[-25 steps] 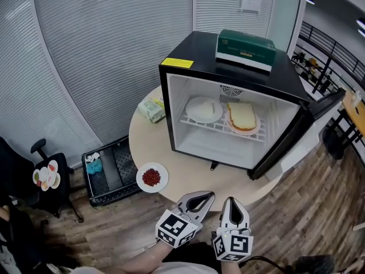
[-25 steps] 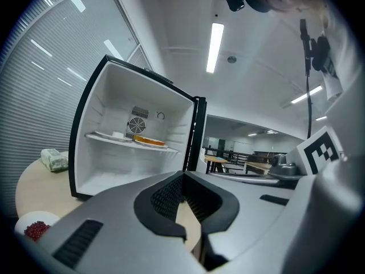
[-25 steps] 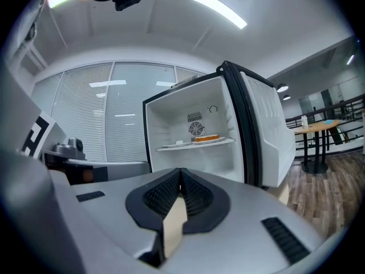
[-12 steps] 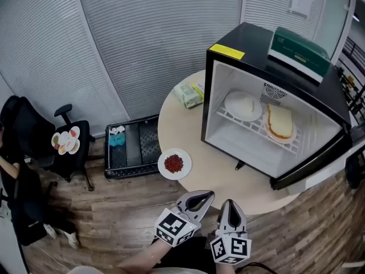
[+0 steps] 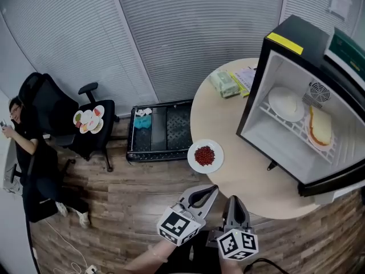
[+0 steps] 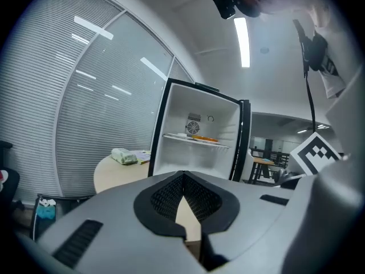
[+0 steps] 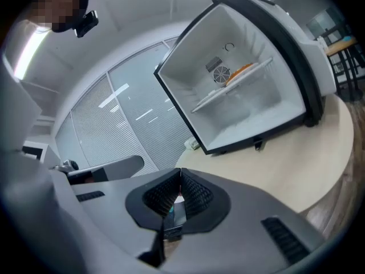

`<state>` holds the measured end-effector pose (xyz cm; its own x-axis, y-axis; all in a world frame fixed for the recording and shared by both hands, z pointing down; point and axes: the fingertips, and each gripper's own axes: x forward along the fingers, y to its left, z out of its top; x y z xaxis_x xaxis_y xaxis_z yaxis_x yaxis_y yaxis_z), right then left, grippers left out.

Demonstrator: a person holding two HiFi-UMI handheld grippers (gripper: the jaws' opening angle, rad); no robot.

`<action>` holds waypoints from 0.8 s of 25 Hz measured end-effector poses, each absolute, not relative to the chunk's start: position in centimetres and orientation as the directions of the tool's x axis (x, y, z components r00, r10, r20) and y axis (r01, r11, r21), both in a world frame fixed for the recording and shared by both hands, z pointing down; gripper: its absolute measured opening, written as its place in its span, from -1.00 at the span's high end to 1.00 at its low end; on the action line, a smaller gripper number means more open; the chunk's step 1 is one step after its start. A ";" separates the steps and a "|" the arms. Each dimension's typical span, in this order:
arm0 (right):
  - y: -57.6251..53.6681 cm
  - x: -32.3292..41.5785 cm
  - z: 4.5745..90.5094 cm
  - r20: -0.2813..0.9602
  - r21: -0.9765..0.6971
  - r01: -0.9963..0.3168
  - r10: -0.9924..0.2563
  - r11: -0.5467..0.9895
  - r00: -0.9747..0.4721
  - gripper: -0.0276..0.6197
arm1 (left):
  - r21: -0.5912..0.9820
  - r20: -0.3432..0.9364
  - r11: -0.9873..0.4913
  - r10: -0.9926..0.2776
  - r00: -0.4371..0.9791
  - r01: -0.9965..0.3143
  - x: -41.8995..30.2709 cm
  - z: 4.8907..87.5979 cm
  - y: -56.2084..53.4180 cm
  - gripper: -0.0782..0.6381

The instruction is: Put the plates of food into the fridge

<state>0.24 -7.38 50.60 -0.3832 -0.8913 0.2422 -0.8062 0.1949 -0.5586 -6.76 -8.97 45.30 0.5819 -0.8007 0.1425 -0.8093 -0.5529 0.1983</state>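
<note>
Below us a round, pale tabletop (image 5: 228,173) stands on a wood-plank floor (image 5: 114,210), with a curved wall of slatted blinds (image 5: 188,33) behind it. The plate of red food (image 5: 205,156) lies at the tabletop's left edge, outside the fridge; the bits may be berries, but they are too small for us to tell. The fridge (image 5: 259,96) fills the tabletop's right side with its inside open to us, and a white plate (image 5: 286,103) and a plate of bread (image 5: 320,127) sit side by side on its wire shelf. A green packet (image 5: 222,83) lies at the far edge, near the fridge's left wall. On the floor to the left are a black crate (image 5: 161,133), an office chair (image 5: 63,116) carrying a small painted plate (image 5: 88,119), and a seated person (image 5: 25,153). The picture's right edge cuts off the fridge's right side and a green box (image 5: 349,47) on top. The left gripper (image 5: 212,189) and right gripper (image 5: 234,200) hover off the near edge, each with its jaws pressed together on nothing.
</note>
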 end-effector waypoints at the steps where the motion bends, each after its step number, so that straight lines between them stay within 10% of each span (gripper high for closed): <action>1: -7.5 -0.6 51.0 0.246 -0.591 -0.786 -0.888 0.181 -0.389 0.89 | 0.189 0.146 -0.543 -0.808 0.571 -0.818 -7.8 45.4 -9.0 0.77; 12: -10.0 -9.3 57.2 0.249 -0.899 -0.436 -0.859 -0.034 -0.447 0.88 | 0.223 0.195 -0.494 -0.823 0.534 -0.841 -16.6 50.8 -12.6 0.77; 20: -14.0 -14.3 61.7 0.232 -0.960 -0.241 -0.890 -0.144 -0.392 0.44 | 0.262 0.283 -0.471 -0.797 0.533 -0.843 -22.0 56.6 -15.8 0.77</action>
<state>-14.31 -13.95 61.72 -0.3918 -0.8904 0.2316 -0.2407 -0.1437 -0.9599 -22.01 -15.80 56.61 0.5331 -0.7974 0.2827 -0.8426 -0.4705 0.2619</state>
